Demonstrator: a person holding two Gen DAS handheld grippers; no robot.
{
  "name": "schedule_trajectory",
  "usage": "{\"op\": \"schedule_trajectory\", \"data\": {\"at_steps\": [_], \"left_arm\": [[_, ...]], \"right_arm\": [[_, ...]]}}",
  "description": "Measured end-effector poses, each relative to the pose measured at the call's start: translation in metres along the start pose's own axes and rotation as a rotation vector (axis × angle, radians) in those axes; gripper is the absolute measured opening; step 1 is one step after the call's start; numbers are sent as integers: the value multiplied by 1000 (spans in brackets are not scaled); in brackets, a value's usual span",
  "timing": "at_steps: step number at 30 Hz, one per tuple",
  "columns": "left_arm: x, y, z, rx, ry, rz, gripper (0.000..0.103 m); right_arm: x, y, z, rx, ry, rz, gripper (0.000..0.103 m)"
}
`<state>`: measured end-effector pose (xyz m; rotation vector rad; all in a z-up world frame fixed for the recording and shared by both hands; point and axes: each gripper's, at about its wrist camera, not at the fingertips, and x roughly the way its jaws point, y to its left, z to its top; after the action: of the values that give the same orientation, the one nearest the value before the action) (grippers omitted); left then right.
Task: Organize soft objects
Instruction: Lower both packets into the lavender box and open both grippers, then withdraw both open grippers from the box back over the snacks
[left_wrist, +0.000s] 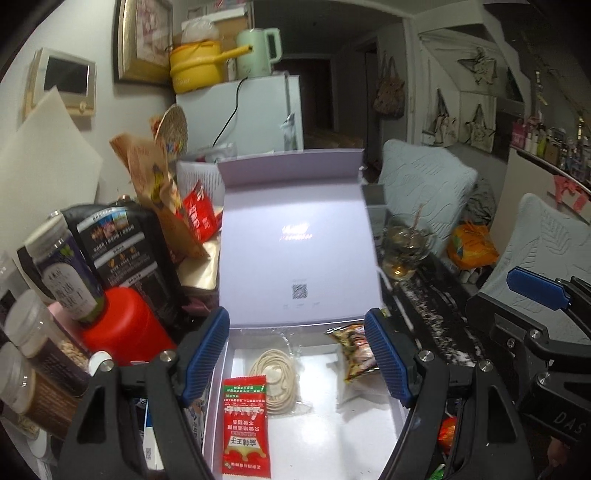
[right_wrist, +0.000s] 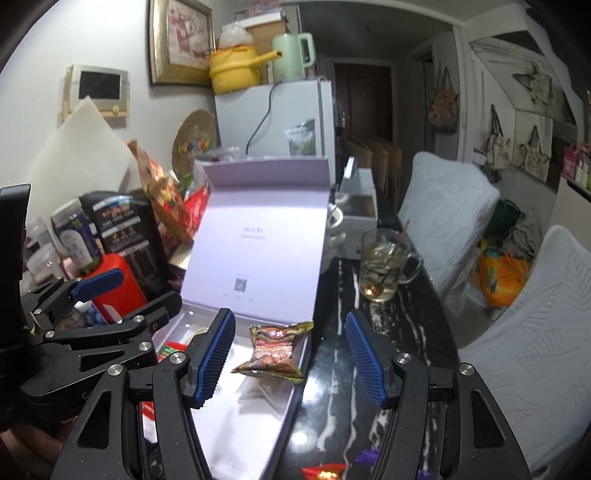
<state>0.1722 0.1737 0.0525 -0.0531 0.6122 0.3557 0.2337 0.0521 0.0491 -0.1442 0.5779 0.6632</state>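
Hovering wide and empty, both tools (left_wrist: 297, 360) (right_wrist: 290, 356) above the boxed snack packet (right_wrist: 275, 350).

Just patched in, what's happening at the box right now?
A person holds two grippers over an open white box on the dark marble table. Both the left gripper and the right gripper are open and empty. Inside the box lie a red sauce sachet, a clear pack of coiled noodles and a brown snack packet near the box's right wall. The lid stands upright behind them. More packets lie outside the box on the table.
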Motion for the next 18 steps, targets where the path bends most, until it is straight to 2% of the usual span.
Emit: {"op": "schedule_trajectory", "data": {"at_steps": [12,15,18], "left_arm": [[-66,-34,-4,49,-83,-73,76],[-80,-43,-9,60,-104,-92,92],[-91,-49,-14,72,-122,-110,95]], "right_arm": [[-86,-10,-12,-8,-104,-31,63],[-103,-13,-19,-7,-116,-43,64],[-118,-16,-26,-6,-127,-51,66]]}}
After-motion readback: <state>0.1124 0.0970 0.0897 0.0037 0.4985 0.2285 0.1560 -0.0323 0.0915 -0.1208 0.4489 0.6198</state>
